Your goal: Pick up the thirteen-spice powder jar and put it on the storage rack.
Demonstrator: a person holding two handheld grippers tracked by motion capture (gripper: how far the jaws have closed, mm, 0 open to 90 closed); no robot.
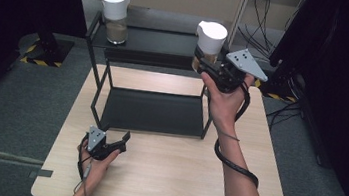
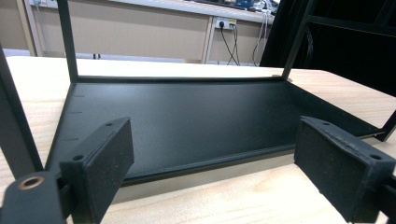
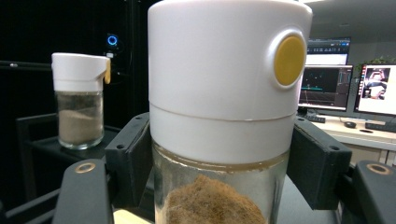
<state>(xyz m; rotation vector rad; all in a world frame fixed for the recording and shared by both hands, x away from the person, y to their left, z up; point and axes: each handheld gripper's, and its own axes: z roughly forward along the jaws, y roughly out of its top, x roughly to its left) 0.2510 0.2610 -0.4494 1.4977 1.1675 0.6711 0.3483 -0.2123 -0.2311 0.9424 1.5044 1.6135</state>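
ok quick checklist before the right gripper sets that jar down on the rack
1. Grip on the jar: right gripper is shut on the held jar, pads on the glass below the white lid. ok
2. Jar upright: ok
3. Free spot on the top shelf: bare at its right end, other jar stands at the left end. ok
4. Lid sealed: cannot tell
5. Left gripper out of the way: open, low at the table front. ok
6. Jar bottom clears the shelf edge: cannot tell
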